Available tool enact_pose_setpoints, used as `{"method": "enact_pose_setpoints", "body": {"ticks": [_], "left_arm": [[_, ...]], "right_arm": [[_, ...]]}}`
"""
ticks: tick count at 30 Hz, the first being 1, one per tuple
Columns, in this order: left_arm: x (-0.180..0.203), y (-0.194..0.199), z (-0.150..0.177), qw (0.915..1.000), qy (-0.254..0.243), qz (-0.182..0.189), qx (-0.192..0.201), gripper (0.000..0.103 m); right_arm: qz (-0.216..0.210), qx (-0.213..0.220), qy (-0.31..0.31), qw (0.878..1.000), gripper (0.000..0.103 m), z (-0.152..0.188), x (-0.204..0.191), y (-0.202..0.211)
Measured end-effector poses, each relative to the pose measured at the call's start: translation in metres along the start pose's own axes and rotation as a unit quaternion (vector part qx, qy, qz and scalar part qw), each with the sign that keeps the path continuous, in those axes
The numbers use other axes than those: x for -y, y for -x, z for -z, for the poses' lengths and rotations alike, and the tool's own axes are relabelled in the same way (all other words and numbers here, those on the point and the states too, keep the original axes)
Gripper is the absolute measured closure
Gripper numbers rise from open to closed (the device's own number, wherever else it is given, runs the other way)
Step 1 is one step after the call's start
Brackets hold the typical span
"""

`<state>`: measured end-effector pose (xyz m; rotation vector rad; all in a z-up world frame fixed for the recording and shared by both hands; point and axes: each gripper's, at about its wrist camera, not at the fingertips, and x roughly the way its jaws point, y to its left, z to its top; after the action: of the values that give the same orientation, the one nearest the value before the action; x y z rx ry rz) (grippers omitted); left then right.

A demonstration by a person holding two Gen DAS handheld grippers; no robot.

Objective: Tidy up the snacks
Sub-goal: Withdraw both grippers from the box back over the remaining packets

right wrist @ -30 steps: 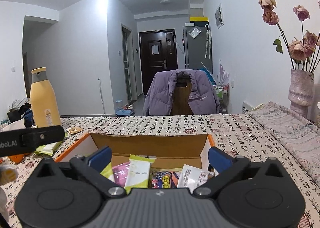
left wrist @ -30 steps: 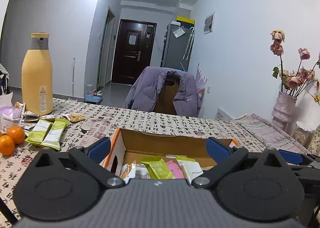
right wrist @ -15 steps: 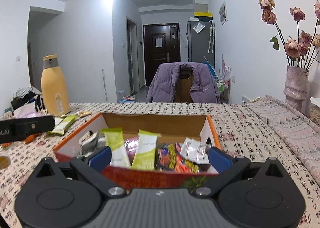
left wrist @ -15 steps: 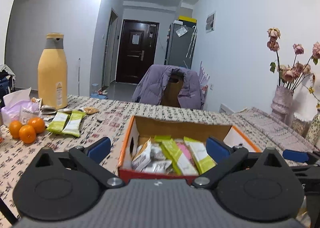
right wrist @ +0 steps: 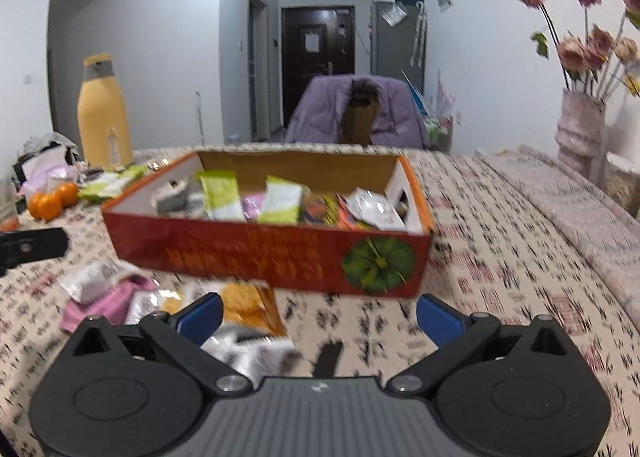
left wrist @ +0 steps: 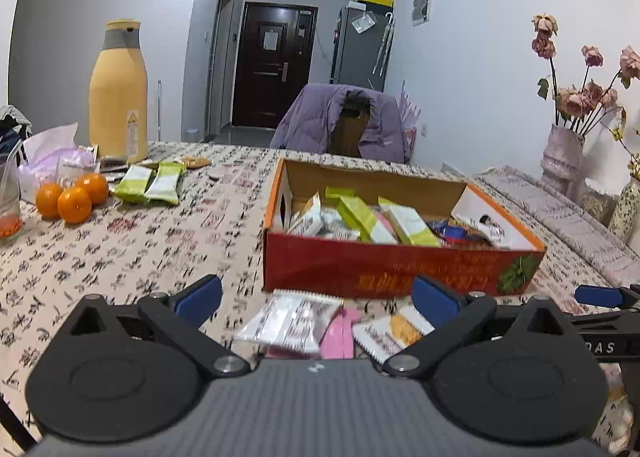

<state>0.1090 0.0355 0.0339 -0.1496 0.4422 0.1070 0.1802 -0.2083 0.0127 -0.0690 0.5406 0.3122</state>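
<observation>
Both tools are hanging over the table with their jaws standing wide apart and nothing between them. The left gripper (left wrist: 316, 299) is facing the near wall of the snack box (left wrist: 380, 265), which is sitting just ahead of its fingertips. Directly below and between its fingers, several loose packets are lying on the tablecloth (left wrist: 120, 257): a clear-and-white packet (left wrist: 294, 319), a pink packet (left wrist: 339, 335) and an orange-and-white packet (left wrist: 394, 331). The right gripper (right wrist: 318, 313) is facing the same box from its own side; an orange packet (right wrist: 250, 307) is lying just ahead of its left finger, with a pink packet (right wrist: 108, 303) farther to its left.

The box is already holding many packets, so the step in hand appears to be the pickup of the loose ones in front of it. The next move is calling for one tool to descend onto a single packet, straddle an edge, close, then lift it clear of the near wall. Two green packets (left wrist: 148, 187) are waiting well ahead and to the left of the left gripper, beside three oranges (left wrist: 72, 199).
</observation>
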Motion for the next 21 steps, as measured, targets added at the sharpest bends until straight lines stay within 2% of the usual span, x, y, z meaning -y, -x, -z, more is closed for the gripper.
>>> {"method": "enact_pose_setpoints", "body": {"ticks": [7, 15, 21], "left_arm": [[-0.007, 0.003, 0.015, 0.9998, 0.007, -0.002, -0.018, 0.0], [-0.016, 0.004, 0.021, 0.9995, 0.016, -0.009, -0.028, 0.0], [-0.013, 0.002, 0.026, 0.9992, 0.011, -0.003, -0.038, 0.0]], "right_arm": [[0.008, -0.036, 0.004, 0.999, 0.0, 0.02, 0.0, -0.011], [-0.018, -0.047, 0.024, 0.998, 0.0, 0.025, -0.021, -0.015], [-0.014, -0.057, 0.043, 0.997, 0.002, 0.032, -0.034, -0.021]]}}
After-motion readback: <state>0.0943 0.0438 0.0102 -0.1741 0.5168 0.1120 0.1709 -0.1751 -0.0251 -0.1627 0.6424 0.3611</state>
